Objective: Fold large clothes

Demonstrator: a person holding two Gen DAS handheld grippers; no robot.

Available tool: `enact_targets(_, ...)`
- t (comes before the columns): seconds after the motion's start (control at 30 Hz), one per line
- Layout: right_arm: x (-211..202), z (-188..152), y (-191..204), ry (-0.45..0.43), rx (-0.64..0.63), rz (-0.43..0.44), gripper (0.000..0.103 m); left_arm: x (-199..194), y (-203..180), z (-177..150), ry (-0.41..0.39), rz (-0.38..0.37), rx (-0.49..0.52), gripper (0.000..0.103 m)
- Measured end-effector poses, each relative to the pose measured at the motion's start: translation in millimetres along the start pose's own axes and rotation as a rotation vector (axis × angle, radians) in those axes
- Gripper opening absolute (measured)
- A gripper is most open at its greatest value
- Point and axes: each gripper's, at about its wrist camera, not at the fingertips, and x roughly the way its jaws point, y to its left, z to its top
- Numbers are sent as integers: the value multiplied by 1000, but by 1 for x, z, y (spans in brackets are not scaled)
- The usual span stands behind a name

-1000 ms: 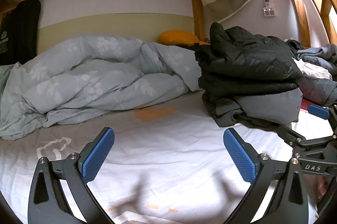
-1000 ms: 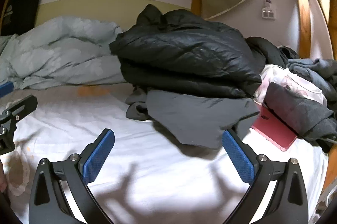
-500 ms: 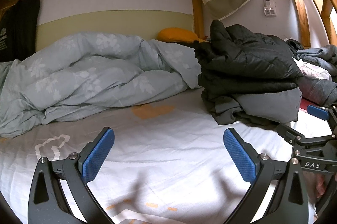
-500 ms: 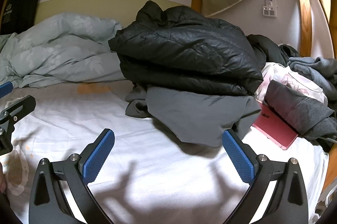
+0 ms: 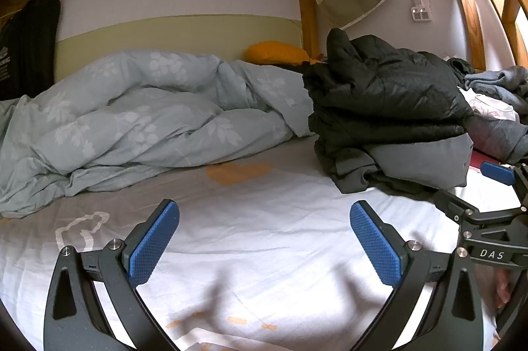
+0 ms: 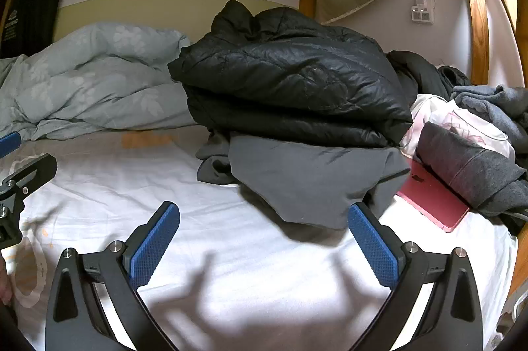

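A folded black puffer jacket (image 6: 290, 80) lies on top of a folded grey garment (image 6: 310, 172) on the white bed sheet (image 6: 231, 252). In the left wrist view the same black puffer jacket (image 5: 386, 90) and grey garment (image 5: 415, 159) sit at the right. My right gripper (image 6: 264, 238) hovers open over the sheet just in front of the grey garment, nothing between its blue pads. Well left of the pile, my left gripper (image 5: 264, 238) is also open and empty above bare sheet. Each gripper shows at the edge of the other's view.
A crumpled pale-blue floral duvet (image 5: 132, 120) fills the back left. An orange pillow (image 5: 277, 52) lies by the wooden bed post (image 5: 308, 17). More loose grey clothes (image 6: 488, 110) and a pink flat object (image 6: 432, 199) lie at the right, near the wooden frame.
Both grippers have drifted slightly forward toward the clothes pile, which looks a little larger and lower in the right wrist view. Jaws stay open; nothing was picked up.
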Motion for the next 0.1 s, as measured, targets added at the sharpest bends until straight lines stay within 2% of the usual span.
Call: enact_targets(0.1, 0, 0, 0, 0, 1, 0, 103, -1, 1, 0, 0, -2, -1, 103)
